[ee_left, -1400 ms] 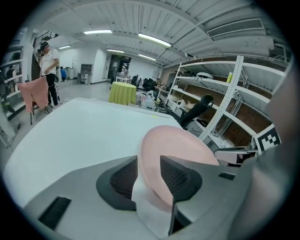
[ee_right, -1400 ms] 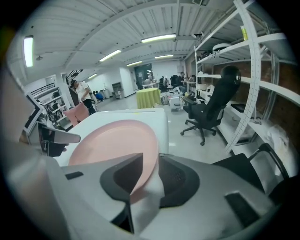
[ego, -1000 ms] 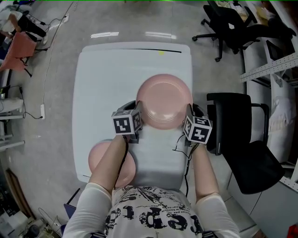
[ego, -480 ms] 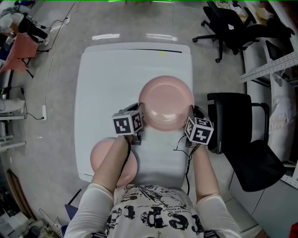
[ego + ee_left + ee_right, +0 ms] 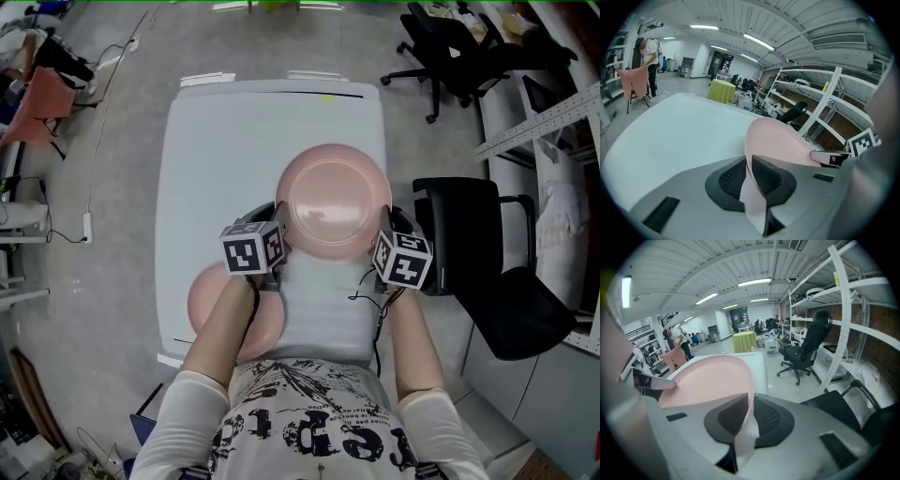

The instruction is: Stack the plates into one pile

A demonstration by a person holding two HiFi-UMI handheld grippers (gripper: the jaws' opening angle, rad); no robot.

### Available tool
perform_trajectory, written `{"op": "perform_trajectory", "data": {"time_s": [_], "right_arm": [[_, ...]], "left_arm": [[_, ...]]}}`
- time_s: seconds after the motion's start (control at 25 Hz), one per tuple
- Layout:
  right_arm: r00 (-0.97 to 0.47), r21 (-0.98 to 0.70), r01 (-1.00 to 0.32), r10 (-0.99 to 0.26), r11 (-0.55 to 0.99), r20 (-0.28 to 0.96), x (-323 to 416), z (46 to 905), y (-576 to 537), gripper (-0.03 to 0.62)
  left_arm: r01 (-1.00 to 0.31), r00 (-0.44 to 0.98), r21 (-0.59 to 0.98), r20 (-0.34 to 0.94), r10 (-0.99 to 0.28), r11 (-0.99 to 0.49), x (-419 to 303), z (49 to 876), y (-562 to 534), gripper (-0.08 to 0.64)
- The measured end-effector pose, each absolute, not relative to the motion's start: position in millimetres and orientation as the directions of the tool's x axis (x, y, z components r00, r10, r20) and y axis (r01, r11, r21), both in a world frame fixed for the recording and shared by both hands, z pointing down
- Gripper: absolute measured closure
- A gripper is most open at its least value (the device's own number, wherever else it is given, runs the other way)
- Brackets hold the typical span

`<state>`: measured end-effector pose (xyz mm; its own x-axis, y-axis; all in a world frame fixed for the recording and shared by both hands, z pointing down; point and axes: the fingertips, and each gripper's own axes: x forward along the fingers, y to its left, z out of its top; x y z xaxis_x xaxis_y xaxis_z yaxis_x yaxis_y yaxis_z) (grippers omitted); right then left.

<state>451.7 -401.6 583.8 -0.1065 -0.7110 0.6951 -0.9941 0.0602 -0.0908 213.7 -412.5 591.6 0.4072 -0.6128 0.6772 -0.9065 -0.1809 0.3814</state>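
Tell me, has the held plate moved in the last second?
Yes. The held plate rose slightly: it now overlaps the table's right edge.

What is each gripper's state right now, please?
Left gripper: shut on the pink plate, jaws just closed.
Right gripper: shut on the same plate, jaws just closed.

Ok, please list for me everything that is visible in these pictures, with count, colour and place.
raised plate: one, pink, over the table's middle, gripped at both sides
second plate: one, pink, table's near left corner, partly under the left arm
table: one, pale grey-white, centre
chair: one, black, right beside the table
office chair: one, black, far right
left tool: one, grey, shut on the raised plate's rim, jaws just eased slightly
right tool: one, grey, shut on the opposite rim, jaws just closed
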Motion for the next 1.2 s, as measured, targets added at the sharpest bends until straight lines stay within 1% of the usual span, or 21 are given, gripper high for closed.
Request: {"op": "perform_trajectory", "data": {"time_s": [0.28, 0.76, 1.2], "right_arm": [[-0.100, -0.090, -0.995, -0.732, 0.053, 0.674, 414, 556, -352, 0.551], [-0.100, -0.104, -0.994, -0.755, 0.043, 0.647, 330, 524, -271, 0.551], [-0.085, -0.075, -0.996, -0.746, 0.047, 0.661, 242, 532, -201, 0.549]], "left_arm": [[-0.913, 0.389, 0.373, 0.674, -0.627, -0.165, 175, 570, -367, 0.518], [-0.904, 0.413, 0.376, 0.635, -0.653, -0.205, 92, 531, -290, 0.517], [-0.911, 0.400, 0.361, 0.651, -0.645, -0.201, 5, 541, -219, 0.517]]}}
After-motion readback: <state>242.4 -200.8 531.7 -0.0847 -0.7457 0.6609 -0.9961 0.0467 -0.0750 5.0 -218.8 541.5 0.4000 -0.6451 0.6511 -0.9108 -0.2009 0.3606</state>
